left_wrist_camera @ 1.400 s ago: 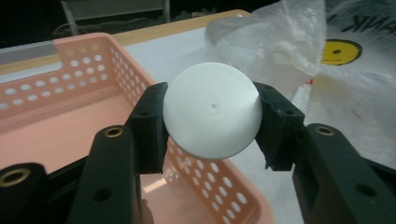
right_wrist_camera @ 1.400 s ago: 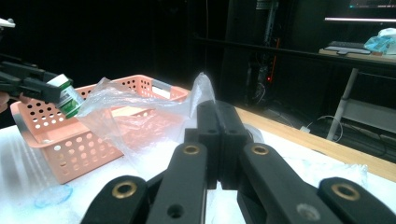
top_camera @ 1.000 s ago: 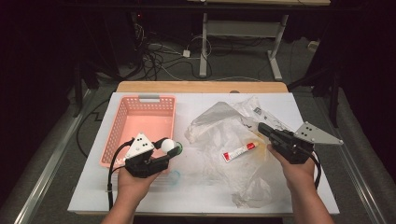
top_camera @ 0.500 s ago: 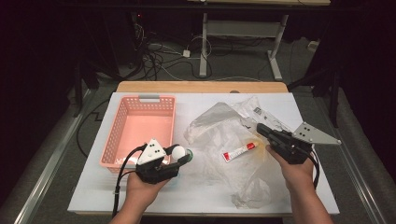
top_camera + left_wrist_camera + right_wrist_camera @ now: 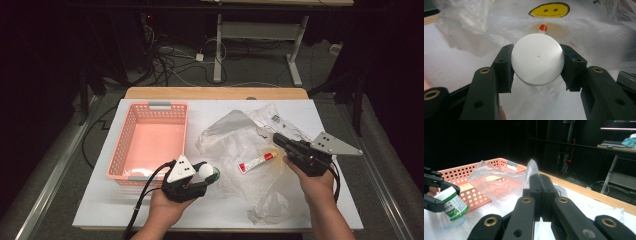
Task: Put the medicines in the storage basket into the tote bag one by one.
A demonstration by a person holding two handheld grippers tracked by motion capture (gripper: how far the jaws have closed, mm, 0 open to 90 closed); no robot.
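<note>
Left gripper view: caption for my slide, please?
Left gripper clamps a white-capped jar by its lid, facing a smiley-face plastic bag with a small tube inside.

Lab or test room, dark beyond one lit table (image 5: 150,205) with a white top and bare wooden back edge. Behind table: grey floor, tangled cables (image 5: 167,57), metal legs of a desk (image 5: 220,45). Farther behind table in right gripper view: another desk with keyboard (image 5: 611,144), lit monitor (image 5: 617,125) above it.
</note>
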